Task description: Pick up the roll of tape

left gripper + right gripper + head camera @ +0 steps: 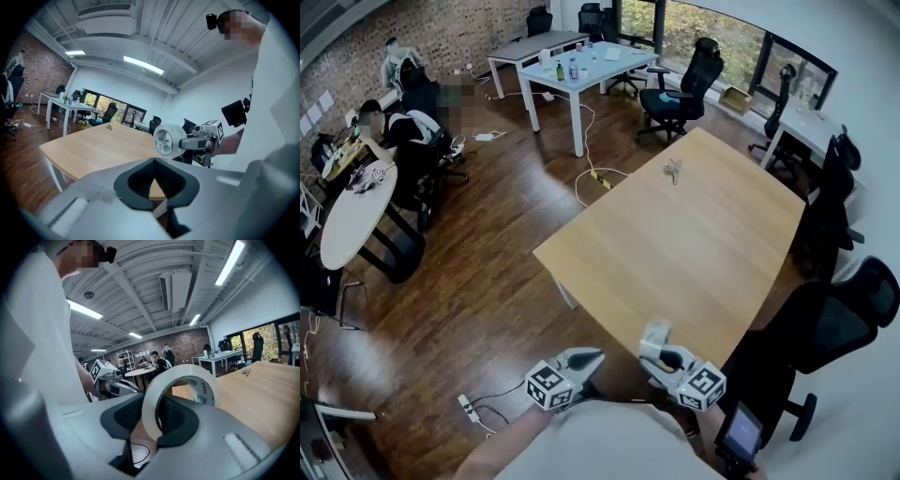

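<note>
The roll of clear tape (pixel 153 405) stands upright between my right gripper's (pixel 161 414) jaws, which are shut on its band. In the head view the tape roll (pixel 654 335) and right gripper (pixel 657 345) hang in the air just off the near edge of the light wooden table (pixel 694 244). My left gripper (pixel 595 356) is beside it to the left, jaws together and holding nothing. The left gripper view shows the left gripper's (pixel 153 160) closed tips, with the tape roll (pixel 166 139) in the right gripper (pixel 177 143) just beyond.
A small bunch of keys (pixel 673 170) lies at the table's far end. Black office chairs (pixel 834 319) stand along its right side. A power strip (pixel 469 406) with a cable lies on the floor at left. Farther off are a white table (pixel 581 70) and seated people (pixel 394 131).
</note>
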Tool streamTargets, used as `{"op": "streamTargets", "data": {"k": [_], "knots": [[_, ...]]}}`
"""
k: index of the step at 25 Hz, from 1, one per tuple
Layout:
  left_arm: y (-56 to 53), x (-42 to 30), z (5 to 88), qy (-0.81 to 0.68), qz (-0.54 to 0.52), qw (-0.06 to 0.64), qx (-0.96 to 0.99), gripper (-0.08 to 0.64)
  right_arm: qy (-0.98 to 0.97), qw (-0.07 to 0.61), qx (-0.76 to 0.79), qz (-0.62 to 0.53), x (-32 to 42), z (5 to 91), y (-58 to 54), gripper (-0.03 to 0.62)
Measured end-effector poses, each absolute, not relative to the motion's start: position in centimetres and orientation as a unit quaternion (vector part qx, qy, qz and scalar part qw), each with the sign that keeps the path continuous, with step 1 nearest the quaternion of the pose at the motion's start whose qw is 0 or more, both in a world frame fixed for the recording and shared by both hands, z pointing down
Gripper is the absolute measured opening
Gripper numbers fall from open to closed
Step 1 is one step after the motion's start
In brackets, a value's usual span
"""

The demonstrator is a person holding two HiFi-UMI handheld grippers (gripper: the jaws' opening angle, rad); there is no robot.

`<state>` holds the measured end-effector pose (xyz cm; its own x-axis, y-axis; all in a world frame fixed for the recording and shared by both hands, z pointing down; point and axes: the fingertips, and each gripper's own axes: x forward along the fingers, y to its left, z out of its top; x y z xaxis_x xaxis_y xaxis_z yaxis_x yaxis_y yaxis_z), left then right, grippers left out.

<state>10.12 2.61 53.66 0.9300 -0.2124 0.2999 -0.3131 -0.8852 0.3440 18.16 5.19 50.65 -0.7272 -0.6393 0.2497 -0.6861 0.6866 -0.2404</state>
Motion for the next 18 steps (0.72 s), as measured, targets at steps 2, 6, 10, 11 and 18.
{"op": "streamTargets", "data": {"k": [2, 6, 10, 11, 18], "knots": [[4.1, 11.3, 54.1, -0.137, 0.133, 0.197, 0.962, 0.006, -0.918, 0.066, 0.354, 0.167, 18.9, 50.9, 6.1, 0.097], [6.3, 12.4, 54.4, -0.144, 0.142, 0.196, 0.959, 0.006, -0.923, 0.059, 0.343, 0.167, 19.8, 50.8, 6.8, 0.098], [8.5, 12.1, 54.7, -0.163, 0.147, 0.204, 0.954, 0.006, -0.932, 0.055, 0.321, 0.161, 19.6, 50.4, 8.4, 0.098], [8.9, 12.1, 54.7, -0.168, 0.147, 0.205, 0.953, 0.006, -0.934, 0.054, 0.317, 0.158, 19.6, 50.3, 8.8, 0.098], [11.6, 13.1, 55.1, -0.172, 0.148, 0.208, 0.951, 0.006, -0.935, 0.036, 0.316, 0.159, 20.7, 50.4, 11.3, 0.097]]}}
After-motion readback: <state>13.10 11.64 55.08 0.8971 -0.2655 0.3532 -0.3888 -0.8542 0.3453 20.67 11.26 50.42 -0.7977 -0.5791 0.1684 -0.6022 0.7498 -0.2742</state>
